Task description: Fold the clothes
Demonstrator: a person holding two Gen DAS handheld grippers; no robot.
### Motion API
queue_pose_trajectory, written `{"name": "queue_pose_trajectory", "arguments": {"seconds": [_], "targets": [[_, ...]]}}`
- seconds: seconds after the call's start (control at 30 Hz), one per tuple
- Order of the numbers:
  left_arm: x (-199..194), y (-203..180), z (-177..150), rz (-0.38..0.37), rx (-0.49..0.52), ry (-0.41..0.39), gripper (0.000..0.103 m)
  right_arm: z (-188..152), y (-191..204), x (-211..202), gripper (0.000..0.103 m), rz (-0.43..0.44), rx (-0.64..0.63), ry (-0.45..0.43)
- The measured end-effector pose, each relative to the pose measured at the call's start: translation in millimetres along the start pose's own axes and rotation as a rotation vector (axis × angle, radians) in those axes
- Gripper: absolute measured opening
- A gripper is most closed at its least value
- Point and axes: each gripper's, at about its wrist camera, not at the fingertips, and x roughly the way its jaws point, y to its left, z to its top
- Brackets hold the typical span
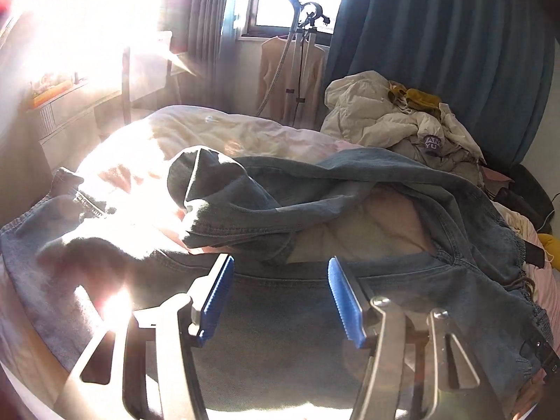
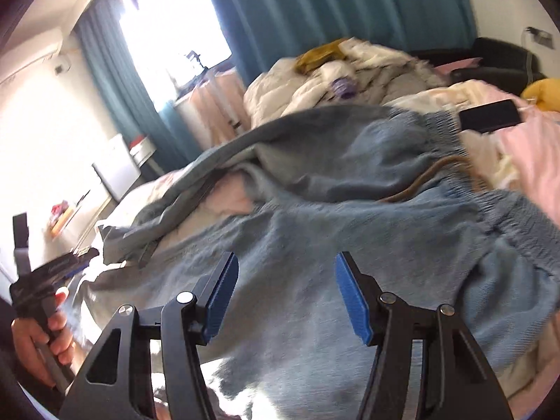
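A pair of blue jeans (image 1: 315,189) lies rumpled across the bed, one leg folded over itself towards the sunlit left. In the left wrist view my left gripper (image 1: 280,267) hovers over the near denim leg, its blue pads (image 1: 220,290) apart with nothing pinched between them. The right wrist view shows the jeans (image 2: 315,238) from the waist end, with an elastic waistband (image 2: 504,217) and a brown drawstring (image 2: 420,182). My right gripper (image 2: 286,262) stands open just above the denim below the waistband. The view is motion-blurred.
A heap of cream jackets and clothes (image 1: 392,115) sits at the bed's far right before a blue curtain (image 1: 437,42). A garment steamer stand (image 1: 301,56) is by the window. A black phone (image 2: 490,117) lies on the pink bedding. A hand (image 2: 38,336) holds a dark handle at lower left.
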Motion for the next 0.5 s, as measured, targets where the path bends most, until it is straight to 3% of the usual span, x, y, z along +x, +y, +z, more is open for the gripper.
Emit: {"name": "queue_pose_trajectory", "arguments": {"seconds": [0.23, 0.37, 0.5], "targets": [[1.3, 37.9, 7.1, -0.051, -0.111, -0.116, 0.076, 27.3, 76.1, 56.6, 0.058, 0.139, -0.201, 0.089], [5.9, 52.7, 5.2, -0.05, -0.155, -0.139, 0.077, 57.9, 139.5, 111.8, 0.058, 0.211, -0.269, 0.16], [10.7, 56.7, -0.6, -0.096, -0.196, -0.156, 0.077, 76.2, 194.7, 186.6, 0.058, 0.261, -0.308, 0.269]]}}
